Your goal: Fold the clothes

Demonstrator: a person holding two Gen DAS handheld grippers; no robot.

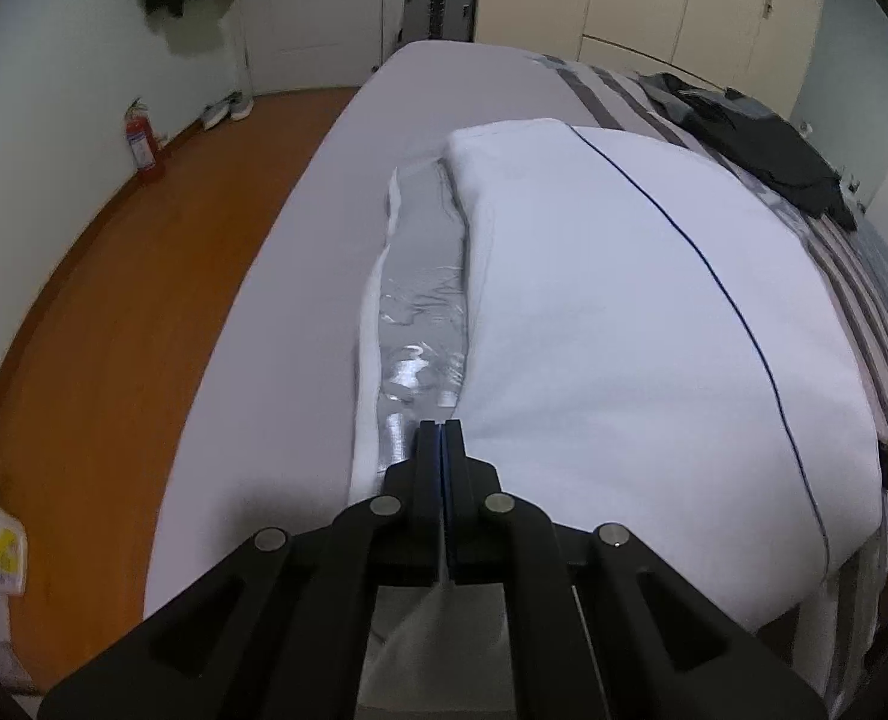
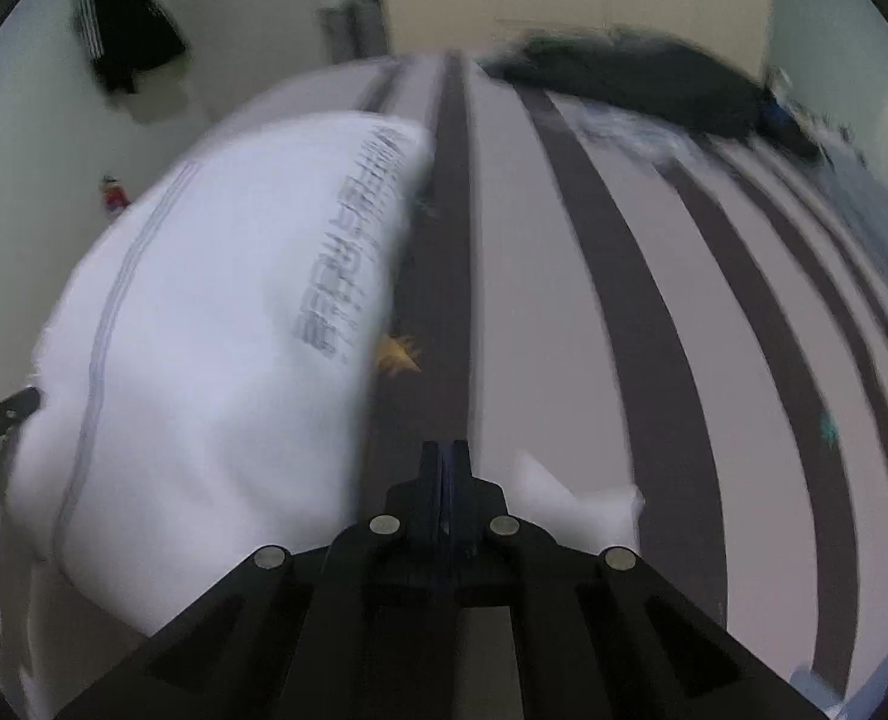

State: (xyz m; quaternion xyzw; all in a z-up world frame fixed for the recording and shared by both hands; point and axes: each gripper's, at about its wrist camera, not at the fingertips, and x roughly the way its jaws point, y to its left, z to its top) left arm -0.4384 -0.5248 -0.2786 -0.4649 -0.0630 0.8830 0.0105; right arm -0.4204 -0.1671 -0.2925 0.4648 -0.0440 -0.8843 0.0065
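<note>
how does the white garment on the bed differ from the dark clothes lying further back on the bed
The white garment is spread wide and smooth across the near part of the bed; the dark clothes lie bunched in a crumpled heap near the far side. The white garment carries a thin dark line and grey printed lettering; the dark clothes show no print. Both rest on the bed.

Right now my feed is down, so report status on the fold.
Left gripper shut on white garment. Right gripper shut. Dark clothes behind, clear.

I see dim, cool indoor light, glare on the silver strip [image 1: 423, 306], right view motion-blurred, edges fisheye-bent
</note>
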